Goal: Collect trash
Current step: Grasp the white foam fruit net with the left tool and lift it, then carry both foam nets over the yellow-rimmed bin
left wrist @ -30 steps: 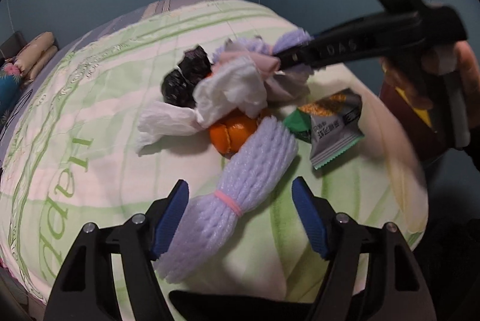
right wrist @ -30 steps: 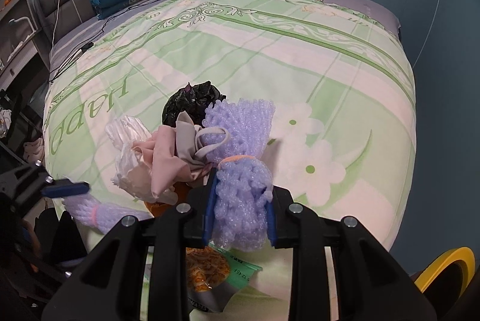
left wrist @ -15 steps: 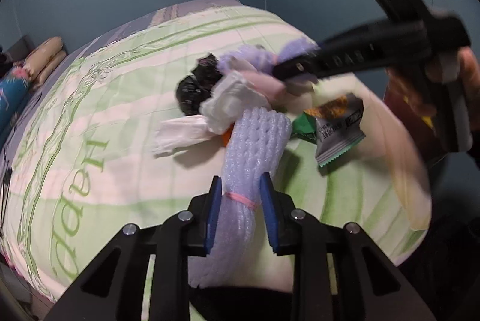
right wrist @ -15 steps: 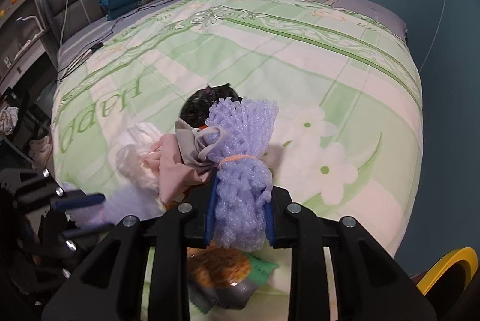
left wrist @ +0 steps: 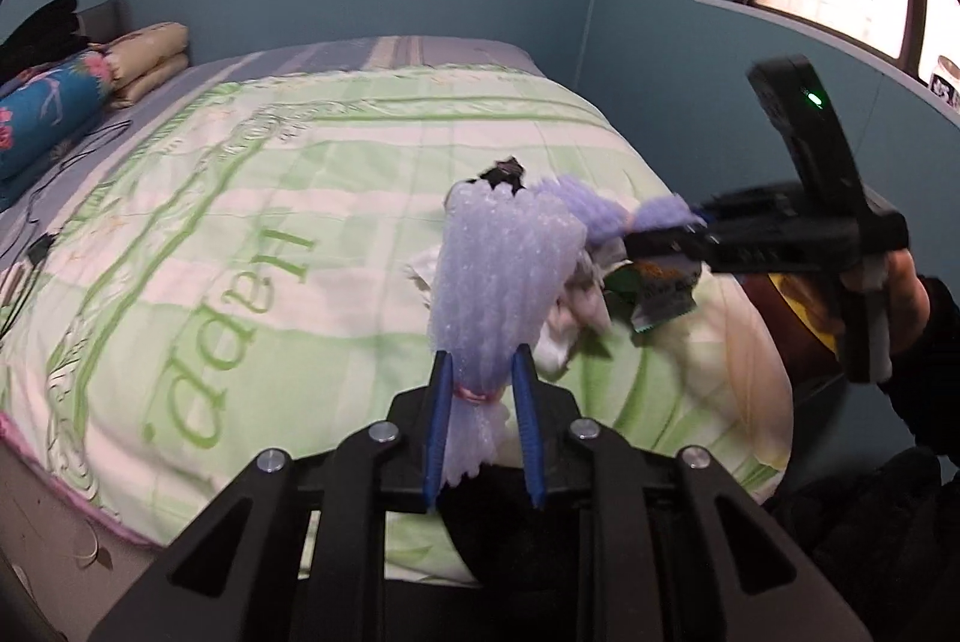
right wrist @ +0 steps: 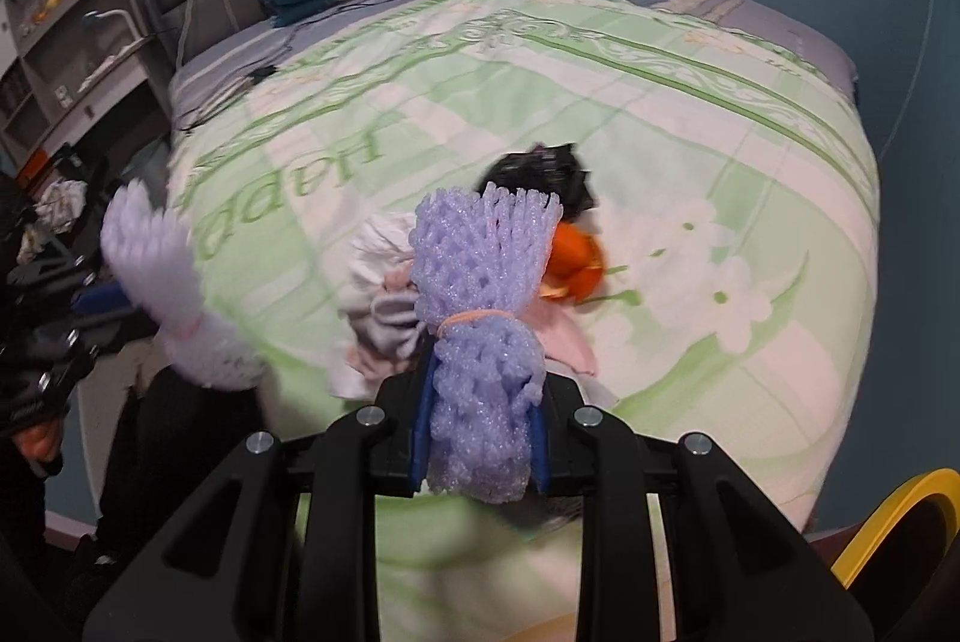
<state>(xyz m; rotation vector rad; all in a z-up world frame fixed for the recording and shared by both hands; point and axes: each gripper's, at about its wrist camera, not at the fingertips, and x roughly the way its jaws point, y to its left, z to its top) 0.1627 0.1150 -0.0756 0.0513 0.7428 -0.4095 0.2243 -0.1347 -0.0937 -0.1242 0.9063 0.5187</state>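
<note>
**Over the bed's near edge: two foam nets in two grips**

Left gripper [left wrist: 480, 420] has just clamped down, its blue pads pinching the pale foam net [left wrist: 504, 276] at the pink band, net standing up off the quilt [left wrist: 252, 198]. Right gripper [right wrist: 480, 438] is clenched on the purple foam net [right wrist: 486, 306], also clear of the quilt. Behind it lie the orange peel [right wrist: 573, 261], black bag [right wrist: 540, 174] and crumpled tissues [right wrist: 378, 252]; a snack wrapper [left wrist: 654, 291] sits by them.
</note>
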